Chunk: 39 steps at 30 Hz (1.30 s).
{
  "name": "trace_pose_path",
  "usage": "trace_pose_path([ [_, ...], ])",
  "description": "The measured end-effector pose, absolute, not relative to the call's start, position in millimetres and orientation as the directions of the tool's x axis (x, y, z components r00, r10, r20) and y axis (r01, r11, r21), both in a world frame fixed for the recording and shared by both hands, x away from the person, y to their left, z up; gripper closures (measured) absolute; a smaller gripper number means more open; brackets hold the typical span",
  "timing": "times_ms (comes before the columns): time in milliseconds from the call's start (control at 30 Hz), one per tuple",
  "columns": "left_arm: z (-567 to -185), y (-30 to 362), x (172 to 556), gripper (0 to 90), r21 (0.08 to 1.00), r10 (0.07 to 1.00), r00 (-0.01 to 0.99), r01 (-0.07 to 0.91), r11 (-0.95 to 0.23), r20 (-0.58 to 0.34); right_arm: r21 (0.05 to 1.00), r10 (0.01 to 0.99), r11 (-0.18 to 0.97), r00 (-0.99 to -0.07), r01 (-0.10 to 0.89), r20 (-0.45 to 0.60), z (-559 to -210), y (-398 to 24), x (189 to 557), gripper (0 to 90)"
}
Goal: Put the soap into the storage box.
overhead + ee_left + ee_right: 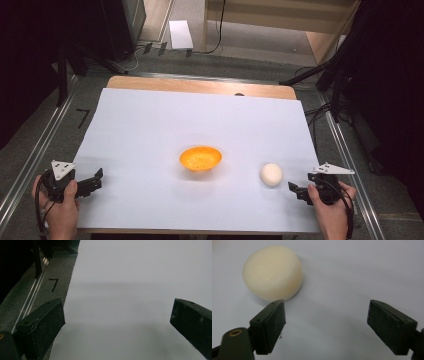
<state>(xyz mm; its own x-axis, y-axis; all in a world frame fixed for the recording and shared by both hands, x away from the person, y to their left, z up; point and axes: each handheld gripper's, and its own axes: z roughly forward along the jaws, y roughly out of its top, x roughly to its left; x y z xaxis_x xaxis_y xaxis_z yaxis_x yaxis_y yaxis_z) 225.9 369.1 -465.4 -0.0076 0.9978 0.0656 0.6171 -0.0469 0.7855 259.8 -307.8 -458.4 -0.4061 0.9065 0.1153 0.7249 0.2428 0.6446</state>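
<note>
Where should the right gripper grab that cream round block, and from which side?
Grip the cream round block across its curved side wall, coming in low from the right gripper side. It lies flat like a puck on the white sheet, and the open jaws look wide enough to straddle it.

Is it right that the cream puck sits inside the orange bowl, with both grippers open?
Not quite. The high view shows the cream puck on the white sheet, right of the orange bowl and apart from it. Both grippers, left and right, are open.
</note>
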Motion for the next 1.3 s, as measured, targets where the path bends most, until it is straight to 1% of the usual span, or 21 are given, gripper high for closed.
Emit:
trace_pose_path([
  [67,-465.5,368.8,225.9,0.1,0.787,0.998,-0.007,0.616,-0.049,0.067,0.629,0.899,0.260,-0.422,0.732,0.120,-457.8,-305.0,262.1,14.3],
  [100,-465.4,368.2,225.9,0.1,0.785,0.997,-0.011,0.617,-0.051,0.073,0.601,0.892,0.284,-0.436,0.747,0.120,-456.0,-298.2,265.5,13.3],
  [133,-465.4,368.2,225.9,0.1,0.785,0.997,-0.011,0.617,-0.051,0.073,0.601,0.892,0.284,-0.436,0.747,0.120,-456.0,-298.2,265.5,13.3],
  [167,-465.5,368.1,225.9,0.1,0.786,0.997,-0.009,0.617,-0.052,0.073,0.579,0.878,0.323,-0.465,0.749,0.111,-454.6,-292.5,269.5,11.3],
  [200,-465.5,368.0,225.9,0.1,0.786,0.997,-0.009,0.616,-0.052,0.074,0.579,0.878,0.323,-0.465,0.749,0.111,-454.6,-292.5,269.5,11.3],
  [233,-465.6,367.9,225.7,0.1,0.788,0.997,-0.009,0.613,-0.052,0.073,0.557,0.874,0.345,-0.475,0.755,0.103,-452.1,-288.1,273.4,8.6],
  [300,-465.6,368.0,225.7,0.1,0.789,0.997,-0.008,0.612,-0.052,0.072,0.554,0.871,0.364,-0.484,0.749,0.082,-450.4,-283.6,277.5,3.2],
  [433,-465.7,367.8,225.7,0.1,0.788,0.997,-0.007,0.613,-0.055,0.076,0.521,0.858,0.385,-0.503,0.762,0.102,-449.5,-276.5,285.0,4.3],
  [533,-465.6,367.4,225.8,0.1,0.786,0.997,-0.007,0.616,-0.059,0.080,0.520,0.854,0.398,-0.512,0.756,0.092,-448.9,-273.9,287.5,4.6],
  [633,-465.6,367.3,225.8,0.1,0.785,0.997,-0.006,0.616,-0.060,0.081,0.523,0.845,0.403,-0.525,0.751,0.104,-445.7,-273.6,292.0,2.4],
  [700,-465.4,367.0,225.7,0.1,0.784,0.996,-0.007,0.617,-0.063,0.086,0.509,0.839,0.413,-0.533,0.755,0.109,-441.0,-273.2,296.0,0.7],
  [900,-465.5,366.9,225.8,0.1,0.784,0.996,-0.006,0.617,-0.065,0.087,0.500,0.827,0.435,-0.552,0.749,0.108,-437.0,-268.9,301.2,0.8],
  [1300,-465.9,366.2,227.3,0.1,0.776,0.996,0.003,0.626,-0.073,0.092,0.480,0.814,0.472,-0.575,0.740,0.086,-439.1,-249.9,305.4,4.5],
])
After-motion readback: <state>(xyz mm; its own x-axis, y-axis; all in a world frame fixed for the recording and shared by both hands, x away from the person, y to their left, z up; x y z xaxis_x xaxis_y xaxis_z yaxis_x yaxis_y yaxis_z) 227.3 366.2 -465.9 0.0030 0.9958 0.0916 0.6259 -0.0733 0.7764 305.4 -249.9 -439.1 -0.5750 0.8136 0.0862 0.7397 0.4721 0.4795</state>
